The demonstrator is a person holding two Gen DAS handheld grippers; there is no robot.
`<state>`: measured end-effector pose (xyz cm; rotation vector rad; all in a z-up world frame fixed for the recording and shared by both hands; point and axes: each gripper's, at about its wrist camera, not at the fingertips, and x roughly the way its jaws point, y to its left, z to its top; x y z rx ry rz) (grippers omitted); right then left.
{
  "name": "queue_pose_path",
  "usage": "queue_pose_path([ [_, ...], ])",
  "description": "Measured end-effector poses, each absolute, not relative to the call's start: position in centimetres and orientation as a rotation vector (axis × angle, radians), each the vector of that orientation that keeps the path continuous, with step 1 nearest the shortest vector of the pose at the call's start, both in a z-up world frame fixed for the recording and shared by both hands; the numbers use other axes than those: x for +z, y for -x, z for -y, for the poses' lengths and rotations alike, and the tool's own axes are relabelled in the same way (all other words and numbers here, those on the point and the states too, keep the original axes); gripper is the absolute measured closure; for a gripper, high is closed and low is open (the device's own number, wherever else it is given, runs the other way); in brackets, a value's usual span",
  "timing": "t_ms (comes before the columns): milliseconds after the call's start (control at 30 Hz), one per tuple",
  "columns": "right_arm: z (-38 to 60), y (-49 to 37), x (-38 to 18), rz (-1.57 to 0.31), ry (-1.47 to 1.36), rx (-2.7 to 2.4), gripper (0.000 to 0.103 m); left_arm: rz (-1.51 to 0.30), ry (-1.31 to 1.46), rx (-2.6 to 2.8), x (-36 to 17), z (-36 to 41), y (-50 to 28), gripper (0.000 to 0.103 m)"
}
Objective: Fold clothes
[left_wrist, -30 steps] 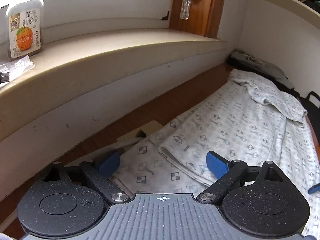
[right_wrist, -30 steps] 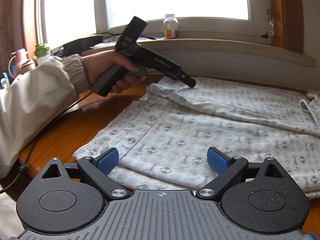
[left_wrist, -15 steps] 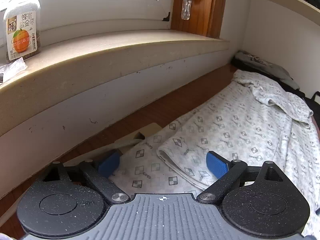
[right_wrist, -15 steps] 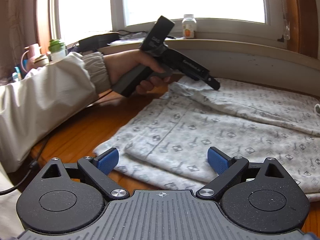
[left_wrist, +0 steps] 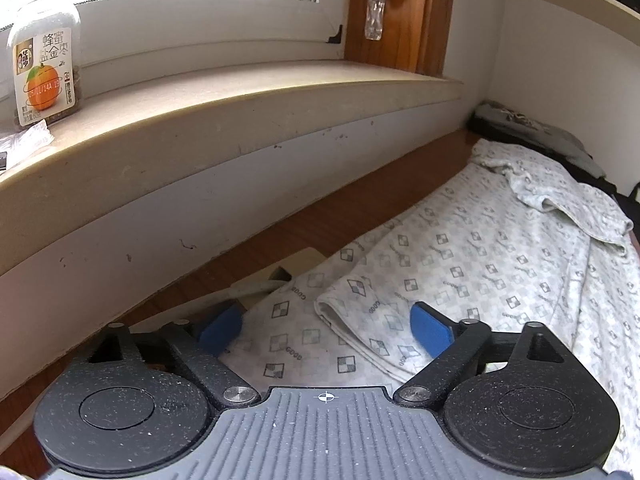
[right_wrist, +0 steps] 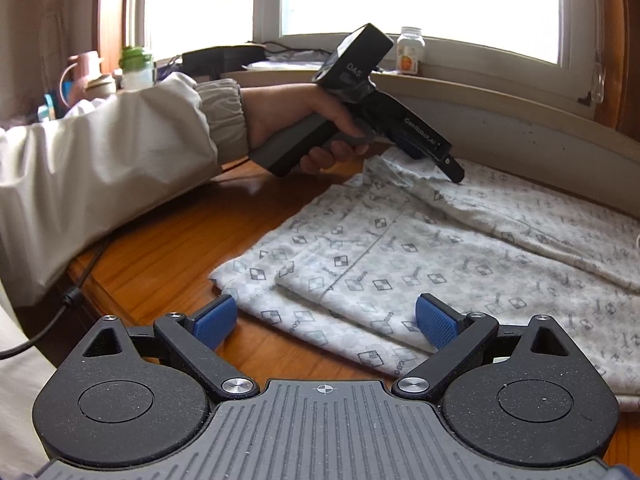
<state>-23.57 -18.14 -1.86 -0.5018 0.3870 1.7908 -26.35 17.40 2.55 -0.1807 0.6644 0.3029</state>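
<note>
Left hand-held gripper (left_wrist: pixel 326 330) sits low over the far hem of a patterned garment (left_wrist: pixel 500 264), its jaws closing with a folded cuff-like edge (left_wrist: pixel 360 320) between the blue pads (left_wrist: pixel 430 330) but not yet pinched. It points down at a slant, which suits sliding one pad under the edge where it lies on the tabletop (left_wrist: pixel 320 232). In the right wrist view, a person's hand (right_wrist: pixel 316 120) holds this tool by its pistol handle, with the tip resting at the garment's corner nearest the wall; a pale sleeve (right_wrist: pixel 120 160) trails behind it.

Right hand-held gripper (right_wrist: pixel 326 322) hovers with jaws spread wide and empty, just above the near hem of the same garment (right_wrist: pixel 400 264), where two layers overlap at the tabletop (right_wrist: pixel 180 248) edge. Placing one tool at each end of the hem looks like preparation for lifting that side together and carrying it over for a fold.

The garment lies flat, spread lengthwise below the windowsill (left_wrist: pixel 240 96), where a labelled jar (left_wrist: pixel 44 68) stands well clear of the work.
</note>
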Motion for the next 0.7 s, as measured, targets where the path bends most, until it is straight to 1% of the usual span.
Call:
queue_pose_path([
  [33, 18.0, 23.5, -1.9, -0.385, 0.503, 1.791, 0.007, -0.664, 0.18, 0.305, 2.6, -17.4, 26.4, 0.022],
  [67, 17.9, 23.5, -1.9, -0.38, 0.503, 1.788, 0.007, -0.665, 0.179, 0.302, 2.6, -17.4, 26.4, 0.024],
  [233, 17.3, 23.2, -2.2, -0.37, 0.487, 1.774, 0.009, -0.673, 0.166, 0.294, 2.6, -17.2, 26.3, 0.024],
  [333, 17.2, 23.1, -2.3, -0.36, 0.472, 1.789, 0.02, -0.673, 0.165, 0.294, 2.6, -17.1, 26.3, 0.024],
  [367, 17.1, 23.0, -2.2, -0.355, 0.472, 1.795, 0.03, -0.672, 0.163, 0.295, 2.5, -17.0, 26.3, 0.024],
  [400, 17.1, 23.0, -2.1, -0.35, 0.473, 1.798, 0.037, -0.669, 0.159, 0.299, 2.5, -17.0, 26.3, 0.024],
  [467, 17.0, 23.0, -2.0, -0.343, 0.475, 1.804, 0.044, -0.665, 0.153, 0.302, 2.4, -16.9, 26.3, 0.024],
  [700, 17.2, 23.0, -2.0, -0.338, 0.465, 1.806, 0.044, -0.659, 0.148, 0.296, 2.3, -17.3, 26.6, 0.023],
])
